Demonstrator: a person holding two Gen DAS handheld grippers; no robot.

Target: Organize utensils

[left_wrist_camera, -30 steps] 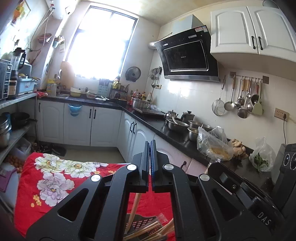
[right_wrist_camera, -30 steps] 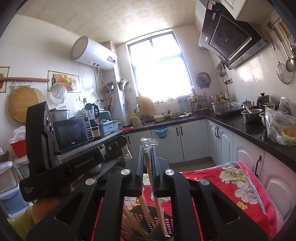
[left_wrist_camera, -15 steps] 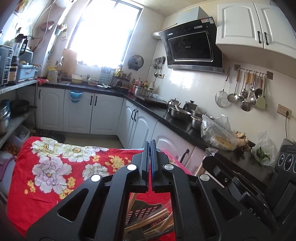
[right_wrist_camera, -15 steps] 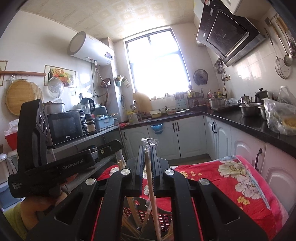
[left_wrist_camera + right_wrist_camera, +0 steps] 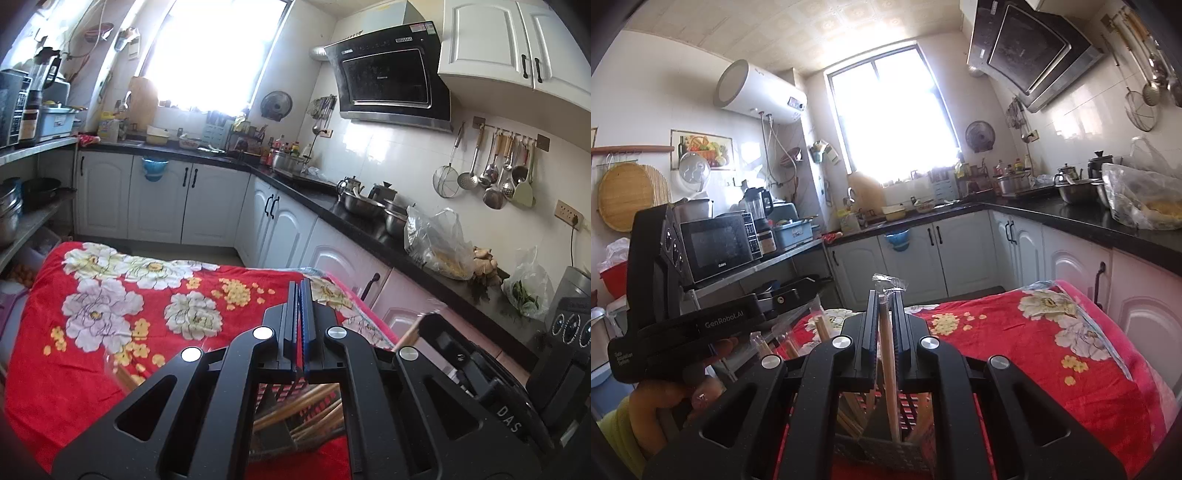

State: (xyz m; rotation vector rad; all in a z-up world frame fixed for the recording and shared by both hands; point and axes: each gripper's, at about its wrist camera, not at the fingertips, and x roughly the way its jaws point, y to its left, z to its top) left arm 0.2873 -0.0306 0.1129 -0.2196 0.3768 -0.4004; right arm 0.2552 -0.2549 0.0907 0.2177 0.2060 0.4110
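Note:
My right gripper (image 5: 885, 295) is shut on a wrapped pair of wooden chopsticks (image 5: 888, 362), held upright with the lower end inside a dark mesh utensil holder (image 5: 886, 448) that holds several more chopsticks. My left gripper (image 5: 299, 288) is shut with nothing visible between its pads; it hovers over the same holder (image 5: 280, 410), where chopsticks (image 5: 295, 406) lie slanted. The left gripper's body shows in the right wrist view (image 5: 687, 325), with wrapped chopsticks (image 5: 822, 328) beside it.
The holder stands on a table with a red floral cloth (image 5: 110, 306) (image 5: 1052, 350). A black counter (image 5: 369, 225) with pots and bags runs along the right. White cabinets (image 5: 960, 254) and a shelf with a microwave (image 5: 716, 247) lie beyond.
Both views have tilted down and forward, showing more of the red cloth. The right gripper still holds its chopsticks in the holder; the left gripper stays shut.

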